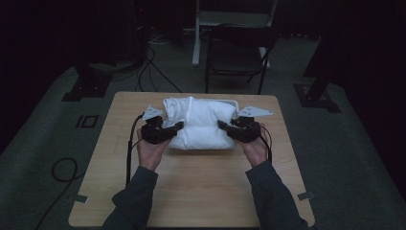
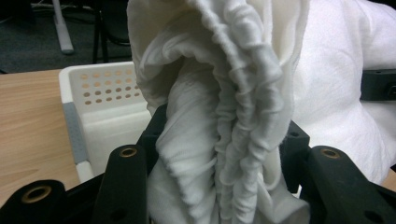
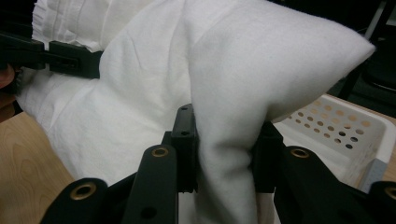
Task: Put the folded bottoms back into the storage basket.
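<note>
In the high view, two grey sleeves rise from the bottom edge over the wooden bench [image 1: 191, 191]. The left hand [image 1: 152, 152] and right hand [image 1: 255, 147] each carry a black tool. The left tool [image 1: 178, 126] bites into the left end of a white pillow [image 1: 201, 125] in the centre of the frame. The right tool [image 1: 221, 124] pinches the pillow's right end. A cable runs down from the left tool along the bench.

The left gripper view shows its jaws closed on a gathered, ruffled fold of the white cloth [image 2: 229, 116], which climbs the middle of the frame and hides much behind it. The right gripper view shows its jaws clamped on a smooth, pointed corner of the pillow [image 3: 261, 79].

The pillow sits over a white perforated plastic basket [image 1: 234, 103]. In the high view just a sliver of rim peeks out at the pillow's upper right. The gripper views show more: a wall with round holes at centre left in the left gripper view [image 2: 100, 98], and at lower right in the right gripper view [image 3: 345, 126]. The other tool appears as a black bar at the right edge of the left gripper view [image 2: 378, 85] and at upper left in the right gripper view [image 3: 51, 55].

Beyond the bench, in the upper centre of the high view, stands a dark folding chair [image 1: 237, 52] on a grey carpet [image 1: 43, 143], with loose cables [image 1: 153, 67] to the upper left.
</note>
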`<move>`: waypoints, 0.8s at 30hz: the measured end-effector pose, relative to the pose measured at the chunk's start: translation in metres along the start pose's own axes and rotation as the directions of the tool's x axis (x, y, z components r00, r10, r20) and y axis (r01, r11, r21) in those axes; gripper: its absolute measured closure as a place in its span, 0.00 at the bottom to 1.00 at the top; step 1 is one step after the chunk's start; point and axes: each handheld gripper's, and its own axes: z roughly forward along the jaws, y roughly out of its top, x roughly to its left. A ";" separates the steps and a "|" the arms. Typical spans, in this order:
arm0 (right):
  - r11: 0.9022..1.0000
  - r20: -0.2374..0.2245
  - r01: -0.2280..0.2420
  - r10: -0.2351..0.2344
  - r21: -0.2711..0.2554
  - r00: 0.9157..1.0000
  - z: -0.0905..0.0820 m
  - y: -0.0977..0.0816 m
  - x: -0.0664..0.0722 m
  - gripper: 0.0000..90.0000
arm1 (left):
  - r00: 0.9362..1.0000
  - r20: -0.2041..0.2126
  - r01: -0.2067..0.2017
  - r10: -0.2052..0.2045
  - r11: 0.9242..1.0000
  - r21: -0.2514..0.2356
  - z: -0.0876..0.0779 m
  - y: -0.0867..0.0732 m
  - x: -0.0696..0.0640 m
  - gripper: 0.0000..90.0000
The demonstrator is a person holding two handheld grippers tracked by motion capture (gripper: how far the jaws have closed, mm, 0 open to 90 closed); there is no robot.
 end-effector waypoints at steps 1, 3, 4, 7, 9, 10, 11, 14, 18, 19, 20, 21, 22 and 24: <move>1.000 -0.003 -0.004 0.004 -0.003 1.000 0.001 0.000 -0.001 0.77 | 1.000 0.003 0.004 -0.004 1.000 -0.002 0.001 0.001 0.001 0.58; 1.000 -0.008 -0.014 0.014 -0.008 1.000 0.003 0.002 -0.004 0.77 | 1.000 0.002 0.010 -0.010 1.000 -0.003 0.002 0.002 0.003 0.58; 1.000 -0.005 -0.018 0.018 -0.006 1.000 0.004 0.003 -0.004 0.77 | 1.000 0.001 0.009 -0.009 1.000 -0.002 0.002 0.003 0.003 0.58; 1.000 0.005 -0.013 0.013 -0.010 1.000 0.006 0.005 -0.005 0.77 | 1.000 -0.003 0.012 -0.012 1.000 -0.008 0.005 0.007 0.005 0.58; 1.000 0.007 -0.017 0.017 -0.013 1.000 0.007 0.007 -0.007 0.77 | 1.000 -0.006 0.009 -0.009 1.000 -0.011 0.006 0.010 0.005 0.58; 1.000 0.009 -0.020 0.020 -0.015 1.000 0.007 0.008 -0.007 0.77 | 1.000 -0.010 0.005 -0.006 1.000 -0.015 0.007 0.012 0.005 0.58; 1.000 0.012 -0.017 0.017 -0.017 1.000 0.008 0.009 -0.009 0.77 | 1.000 -0.014 0.004 -0.004 1.000 -0.018 0.008 0.014 0.006 0.58; 0.999 0.021 -0.026 0.026 -0.021 0.999 0.011 0.012 -0.013 0.77 | 1.000 -0.022 -0.002 0.001 1.000 -0.025 0.012 0.018 0.007 0.58; 0.999 0.033 -0.036 0.036 -0.022 0.999 0.016 0.015 -0.019 0.77 | 0.999 -0.033 0.010 -0.011 0.999 -0.036 0.021 0.022 0.010 0.58; 0.999 0.035 -0.036 0.037 -0.020 0.999 0.017 0.015 -0.020 0.77 | 0.999 -0.037 0.009 -0.011 0.999 -0.034 0.022 0.023 0.011 0.58; 0.999 0.038 -0.040 0.040 -0.017 0.998 0.018 0.015 -0.021 0.77 | 0.999 -0.037 0.009 -0.011 0.999 -0.034 0.022 0.023 0.011 0.58; 0.999 0.042 -0.041 0.042 -0.015 0.998 0.020 0.015 -0.022 0.77 | 0.999 -0.038 0.009 -0.010 0.999 -0.034 0.024 0.023 0.011 0.58; 0.999 0.044 -0.043 0.044 -0.013 0.998 0.021 0.016 -0.023 0.77 | 0.999 -0.043 0.010 -0.011 0.999 -0.034 0.027 0.025 0.013 0.58; 0.999 0.051 -0.045 0.045 -0.006 0.998 0.023 0.017 -0.025 0.77 | 0.999 -0.046 0.002 -0.004 1.000 -0.029 0.030 0.027 0.014 0.58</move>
